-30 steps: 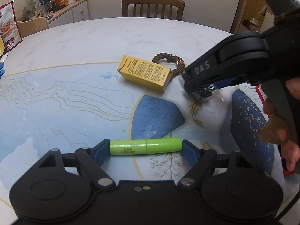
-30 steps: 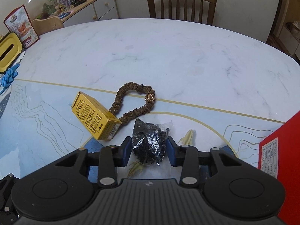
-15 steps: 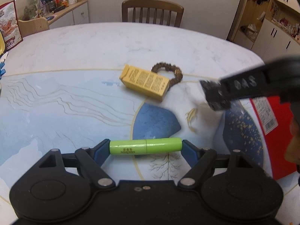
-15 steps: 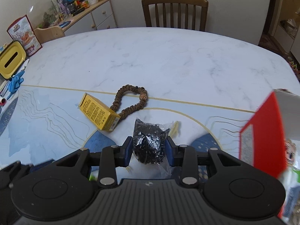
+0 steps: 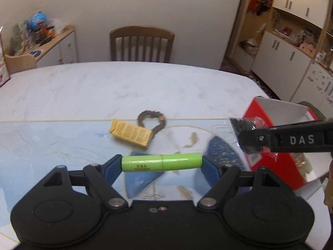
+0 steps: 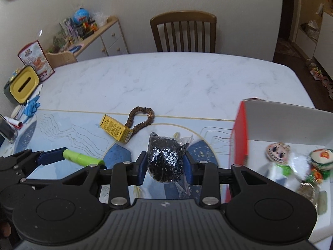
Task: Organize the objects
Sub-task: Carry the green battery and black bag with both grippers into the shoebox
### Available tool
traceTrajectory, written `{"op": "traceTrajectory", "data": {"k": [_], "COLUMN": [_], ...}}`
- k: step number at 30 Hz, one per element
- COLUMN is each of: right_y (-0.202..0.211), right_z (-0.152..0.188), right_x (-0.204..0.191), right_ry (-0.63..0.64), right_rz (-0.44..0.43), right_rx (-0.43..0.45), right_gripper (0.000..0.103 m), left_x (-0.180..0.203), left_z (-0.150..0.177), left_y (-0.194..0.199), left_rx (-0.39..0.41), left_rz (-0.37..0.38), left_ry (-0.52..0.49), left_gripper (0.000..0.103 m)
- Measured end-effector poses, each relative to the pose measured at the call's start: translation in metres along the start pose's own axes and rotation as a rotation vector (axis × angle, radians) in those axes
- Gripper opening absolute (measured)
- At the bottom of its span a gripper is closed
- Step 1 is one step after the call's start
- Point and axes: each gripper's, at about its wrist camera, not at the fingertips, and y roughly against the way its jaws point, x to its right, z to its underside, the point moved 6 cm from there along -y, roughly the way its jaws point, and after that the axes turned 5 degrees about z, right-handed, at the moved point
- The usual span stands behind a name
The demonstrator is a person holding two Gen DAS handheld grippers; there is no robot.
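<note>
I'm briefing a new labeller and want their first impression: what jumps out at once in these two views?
First, the bright green tube clamped end to end in the left tongs, close to the camera. Next, the clear bag of black beads gripped in the right tongs, held above the table beside the open red box at the right. Behind them, a yellow carton lies against a brown beaded loop mid-table.

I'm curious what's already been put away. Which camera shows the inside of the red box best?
The right wrist view: the red box lies open there, showing its white inside with a small doll and other trinkets. The left wrist view shows only its red wall and white flap, partly hidden behind the right gripper.
</note>
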Motion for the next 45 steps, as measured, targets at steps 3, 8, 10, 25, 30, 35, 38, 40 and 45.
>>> {"op": "traceTrajectory", "data": {"k": [3,8,10,25,30,35,38,40,45], "right_y": [0.016,0.040,0.047,0.075,0.077,0.077,0.077,0.076,0.069], "right_z": [0.003,0.010,0.013,0.036,0.044,0.050,0.053,0.054,0.059], "right_x": [0.011,0.031,0.041,0.123,0.154,0.182,0.198,0.208,0.229], "right_ry": [-0.021,-0.057,-0.066,-0.143,-0.171,-0.188,-0.196,-0.201,-0.196], "right_rz": [0.024,0.021,0.026,0.070,0.092,0.117,0.129,0.137,0.169], "right_rx": [0.009,0.024,0.032,0.058,0.055,0.050,0.049,0.047,0.036], "right_gripper": [0.035,0.035,0.035,0.035,0.035,0.035,0.035,0.035,0.035], "left_x": [0.010,0.033,0.045,0.129,0.159,0.187,0.202,0.211,0.227], "left_z": [-0.004,-0.011,-0.014,-0.034,-0.040,-0.046,-0.047,-0.047,-0.048], "left_y": [0.005,0.015,0.018,0.002,-0.014,-0.029,-0.040,-0.049,-0.075], "left_rx": [-0.002,0.001,0.004,-0.017,-0.020,-0.034,-0.055,-0.068,-0.107], "left_rz": [0.018,0.056,0.072,0.160,0.164,0.183,0.202,0.204,0.198], "left_ry": [-0.012,-0.045,-0.062,-0.126,-0.167,-0.191,-0.201,-0.210,-0.219], "left_gripper": [0.080,0.080,0.080,0.080,0.080,0.080,0.080,0.080,0.080]}}
